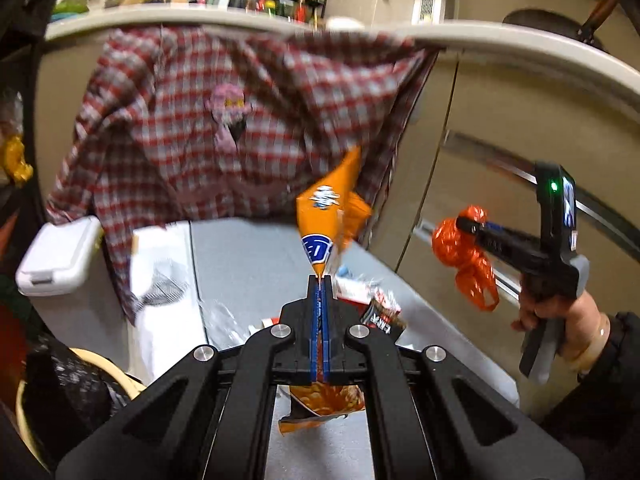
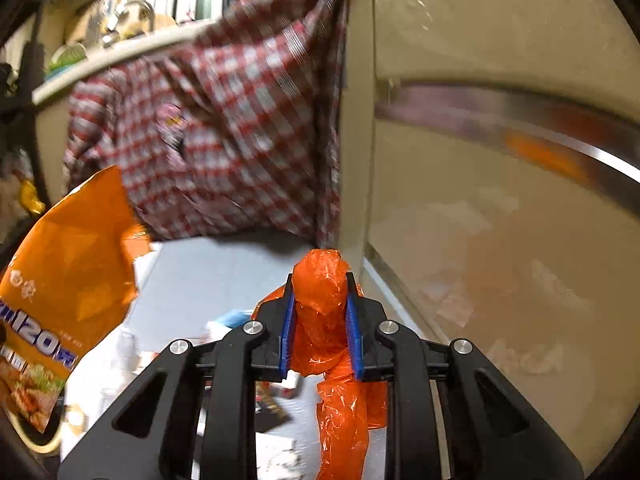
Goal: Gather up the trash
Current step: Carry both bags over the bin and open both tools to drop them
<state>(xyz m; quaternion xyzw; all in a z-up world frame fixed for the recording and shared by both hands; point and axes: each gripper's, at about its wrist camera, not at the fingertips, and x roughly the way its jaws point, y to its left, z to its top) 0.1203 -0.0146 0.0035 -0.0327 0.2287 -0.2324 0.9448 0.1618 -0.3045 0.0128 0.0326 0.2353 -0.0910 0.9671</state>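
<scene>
left gripper (image 1: 320, 280) clamped shut on orange snack bag (image 1: 328, 216); right gripper (image 2: 320, 280) pinching crumpled orange plastic bag (image 2: 320, 292); white lidded bin (image 1: 60, 256) closed, ahead-left.

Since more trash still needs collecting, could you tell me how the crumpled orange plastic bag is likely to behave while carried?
The orange plastic bag is probably floppy: its tail hangs limp below the right gripper. It looks light, being thin, translucent film. It may slip, as the bunched film looks glossy.

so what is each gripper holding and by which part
Left gripper pinches the orange snack bag by one thin edge. Right gripper clamps the crumpled orange plastic bag around its bunched top.
</scene>
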